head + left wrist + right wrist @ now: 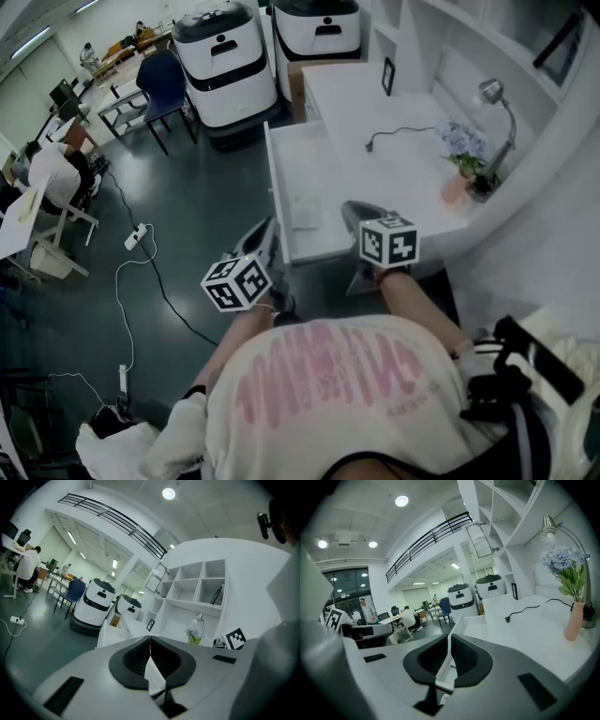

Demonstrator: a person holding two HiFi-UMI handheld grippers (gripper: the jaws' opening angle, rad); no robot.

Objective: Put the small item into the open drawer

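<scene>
Small item (305,212) lies in drawer (298,155), beside right gripper (352,212).

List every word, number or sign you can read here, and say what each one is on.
Pink lettering across the person's shirt: too blurred to read.
Small print below it: too small to read.
Marker cubes: black-and-white square patterns only, no words.
Nothing else carries readable text.
</scene>
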